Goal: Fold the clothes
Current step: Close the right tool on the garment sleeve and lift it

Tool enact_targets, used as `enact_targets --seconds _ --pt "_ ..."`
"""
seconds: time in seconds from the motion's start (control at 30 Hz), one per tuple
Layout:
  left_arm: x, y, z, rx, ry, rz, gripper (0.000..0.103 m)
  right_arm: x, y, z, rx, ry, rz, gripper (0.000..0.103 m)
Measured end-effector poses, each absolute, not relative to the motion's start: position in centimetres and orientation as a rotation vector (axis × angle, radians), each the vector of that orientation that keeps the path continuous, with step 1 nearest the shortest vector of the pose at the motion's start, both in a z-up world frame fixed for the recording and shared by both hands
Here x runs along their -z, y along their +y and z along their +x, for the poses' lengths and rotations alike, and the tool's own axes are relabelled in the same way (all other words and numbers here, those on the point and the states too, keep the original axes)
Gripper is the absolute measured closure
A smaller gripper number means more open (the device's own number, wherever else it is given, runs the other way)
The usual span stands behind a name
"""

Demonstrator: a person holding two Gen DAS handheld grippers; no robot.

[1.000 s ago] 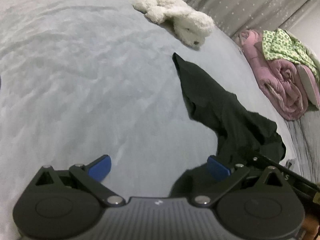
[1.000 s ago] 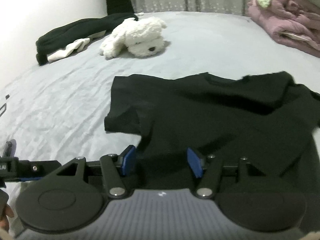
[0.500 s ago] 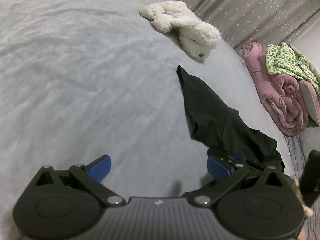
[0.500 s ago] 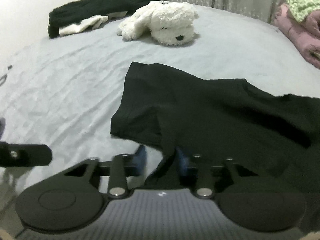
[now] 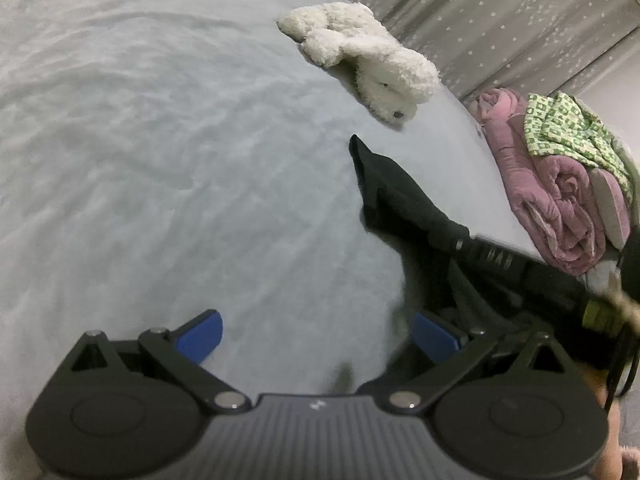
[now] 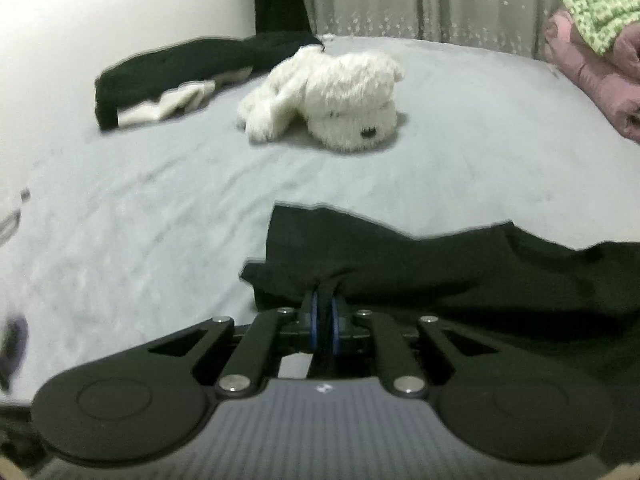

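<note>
A white plush dog lies on the grey bedsheet, its nose toward five o'clock in the right wrist view. At its ten o'clock sits a heap of dark and cream clothing. A rolled pink blanket lies at three o'clock, a green patterned cloth draped on top, before a starred grey curtain.

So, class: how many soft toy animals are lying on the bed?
1: a white plush dog lies on the grey sheet, beyond the black shirt. Others may be hidden outside the camera views.
</note>
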State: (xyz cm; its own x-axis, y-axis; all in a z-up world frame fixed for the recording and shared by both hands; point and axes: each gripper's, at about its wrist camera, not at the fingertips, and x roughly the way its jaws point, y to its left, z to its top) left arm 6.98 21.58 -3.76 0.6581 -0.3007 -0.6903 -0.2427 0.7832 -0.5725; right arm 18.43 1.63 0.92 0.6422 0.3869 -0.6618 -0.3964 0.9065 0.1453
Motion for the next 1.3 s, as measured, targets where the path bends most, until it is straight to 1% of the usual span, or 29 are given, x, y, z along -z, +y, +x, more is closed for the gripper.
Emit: enact_targets --seconds 0.13,0.3,0.53,0.63,0.7,0.8,0.83,0.9,0.93,0.97,1.1,1.2,1.3 --pt "3.8 22.0 7.0 0.035 0.862 -0.714 0.007 -2.2 1.4 20.6 -0.443 0.755 0.091 0.093" --pt "3.8 22.5 7.0 0.029 0.855 -0.729 0.017 -3.3 1.3 22.6 -0.455 0.766 0.197 0.093" --pt "3.8 22.3 7.0 0.017 0.853 -0.711 0.019 -1.9 2.3 23.7 -0.475 0.795 0.232 0.093" --pt "3.8 22.2 7.0 0.009 0.852 -0.707 0.019 0.0 2.5 23.7 -0.466 0.82 0.23 0.093" --pt "3.9 22.2 7.1 0.0 0.849 -0.709 0.019 1.3 2.5 23.7 -0.459 0.833 0.226 0.09" --pt "3.9 22.1 7.3 -0.013 0.839 -0.714 0.018 2.6 1.9 23.1 -0.466 0.816 0.234 0.089" --pt "3.9 22.1 7.4 -0.016 0.835 -0.717 0.018 2.6 1.6 22.9 -0.476 0.811 0.242 0.088" --pt "3.9 22.2 7.6 -0.024 0.824 -0.723 0.018 2.3 1.0 22.2 -0.504 0.797 0.265 0.071" --pt "3.9 22.2 7.7 -0.028 0.819 -0.726 0.018 2.1 0.6 21.8 -0.522 0.789 0.28 0.05" --pt "3.9 22.2 7.8 -0.034 0.814 -0.728 0.018 1.9 0.2 21.3 -0.535 0.77 0.295 0.04" --pt "3.8 21.9 8.1 -0.058 0.787 -0.723 0.018 1.4 -1.2 20.0 -0.54 0.73 0.311 0.04" --pt "3.5 21.5 8.2 -0.065 0.761 -0.7 0.018 1.4 -2.8 19.9 -0.525 0.71 0.375 0.04" --pt "2.9 21.2 8.8 -0.071 0.745 -0.643 0.018 1.9 -5.1 19.7 -0.518 0.642 0.466 0.04"
